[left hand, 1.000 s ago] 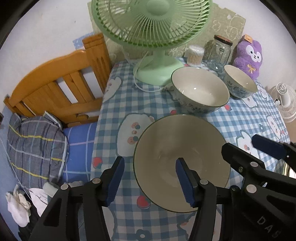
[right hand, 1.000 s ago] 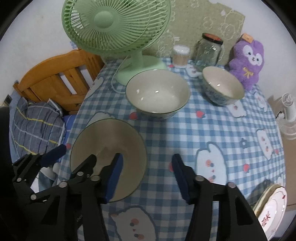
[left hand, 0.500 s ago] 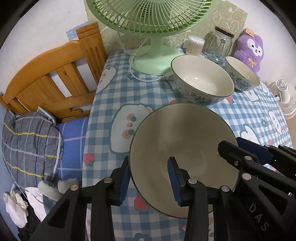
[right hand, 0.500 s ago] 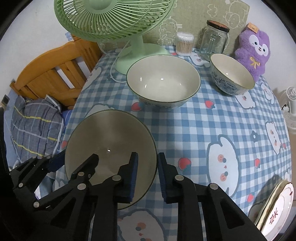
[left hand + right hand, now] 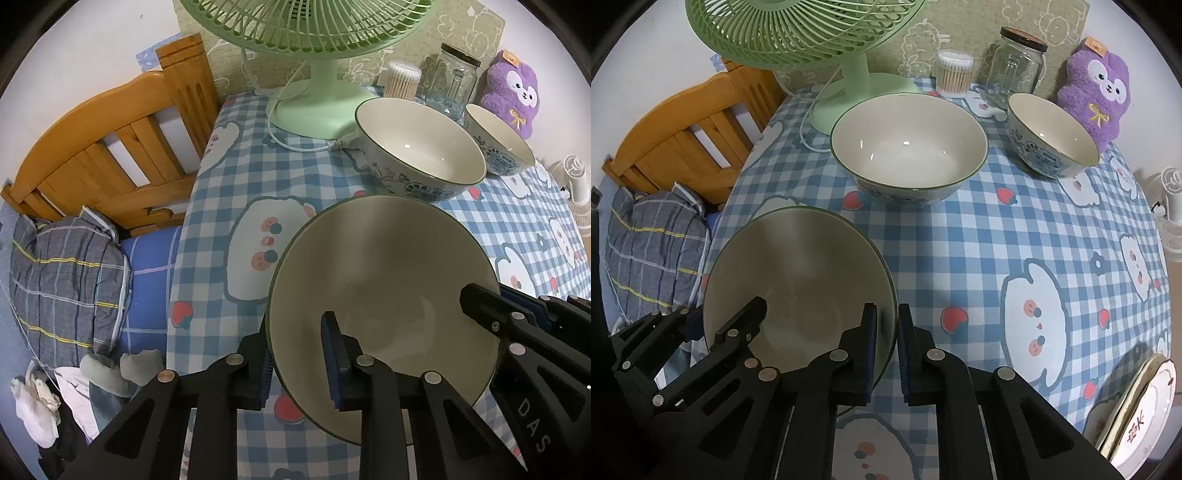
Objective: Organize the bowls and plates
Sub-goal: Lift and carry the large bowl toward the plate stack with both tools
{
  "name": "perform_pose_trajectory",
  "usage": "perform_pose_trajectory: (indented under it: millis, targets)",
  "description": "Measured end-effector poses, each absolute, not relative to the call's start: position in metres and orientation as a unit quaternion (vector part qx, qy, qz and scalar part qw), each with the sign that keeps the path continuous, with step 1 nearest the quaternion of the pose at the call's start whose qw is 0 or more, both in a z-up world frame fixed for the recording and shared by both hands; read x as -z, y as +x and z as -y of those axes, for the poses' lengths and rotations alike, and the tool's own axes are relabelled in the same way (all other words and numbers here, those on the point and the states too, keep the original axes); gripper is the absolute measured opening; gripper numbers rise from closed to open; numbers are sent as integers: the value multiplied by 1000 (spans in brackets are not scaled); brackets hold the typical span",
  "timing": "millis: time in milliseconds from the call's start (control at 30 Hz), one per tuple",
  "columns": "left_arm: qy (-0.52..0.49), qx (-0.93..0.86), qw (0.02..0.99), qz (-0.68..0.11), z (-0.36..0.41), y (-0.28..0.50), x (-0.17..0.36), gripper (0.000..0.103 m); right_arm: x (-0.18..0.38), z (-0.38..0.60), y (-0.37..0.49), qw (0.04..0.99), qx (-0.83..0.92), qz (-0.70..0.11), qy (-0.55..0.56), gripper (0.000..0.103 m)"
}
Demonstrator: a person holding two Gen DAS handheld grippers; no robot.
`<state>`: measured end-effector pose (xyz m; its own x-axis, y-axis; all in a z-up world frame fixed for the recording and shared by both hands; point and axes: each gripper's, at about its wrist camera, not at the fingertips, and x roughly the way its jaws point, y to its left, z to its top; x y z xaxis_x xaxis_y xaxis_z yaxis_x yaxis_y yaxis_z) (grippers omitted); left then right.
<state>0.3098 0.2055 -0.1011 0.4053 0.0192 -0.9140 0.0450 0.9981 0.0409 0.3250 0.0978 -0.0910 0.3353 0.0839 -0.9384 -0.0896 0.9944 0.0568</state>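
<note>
Gripping the nearest bowl (image 5: 380, 266) by opposite rims, my left tool (image 5: 295, 363) has just closed on it; my right tool (image 5: 886, 347) clenches it too, before the green fan (image 5: 812, 33). "DAS" marks one arm.

light: even indoor, soft shadows | glare: small glints | focus: sharp | edges: fisheye-bent, dark corners
</note>
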Motion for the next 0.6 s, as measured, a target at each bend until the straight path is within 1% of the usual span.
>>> perform_pose_trajectory:
  millis: [167, 600]
  targets:
    - [25, 16, 834, -551, -202, 306, 101, 18, 89, -94, 320, 819, -44, -572, -10, 13]
    - [-6, 15, 834, -551, -176, 274, 88, 18, 75, -66, 292, 824, -44, -564, -12, 13]
